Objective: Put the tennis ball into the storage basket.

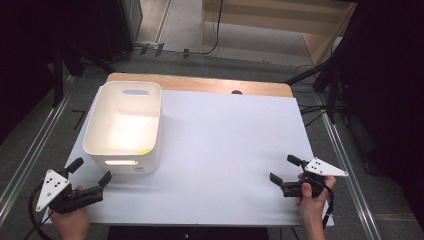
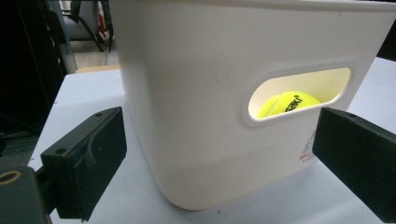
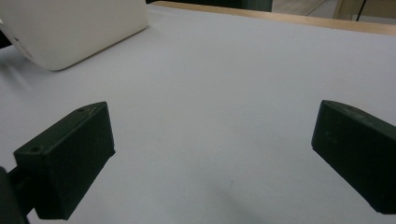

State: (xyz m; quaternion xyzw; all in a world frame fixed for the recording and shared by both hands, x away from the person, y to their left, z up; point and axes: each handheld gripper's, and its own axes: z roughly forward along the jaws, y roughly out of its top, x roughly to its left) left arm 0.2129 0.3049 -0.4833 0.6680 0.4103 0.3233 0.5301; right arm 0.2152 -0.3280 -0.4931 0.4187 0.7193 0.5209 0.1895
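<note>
The left gripper sat nearest the camera, just in front of the bin, its jaws spread wide and holding nothing. In the left gripper view those jaws framed the bin's near wall, one to the left of its rounded corner, the other below the handle slot. The right gripper waited well to the right of the bin, also spread apart and empty, over bare white tabletop.

Inside the bin, seen through the slot, lay a yellow ball close against the near wall; from above only a yellow sliver showed at the bin's near right corner.

The likeliest trouble seemed a poor hold on the bin. If the left jaws closed across the curved corner, the smooth wall could squirt out and the bin would skid away from it. A grip through the slot might pinch the ball or tip the light bin, letting the ball roll. A one-sided pull could also swing the bin's far end off the table edge.
</note>
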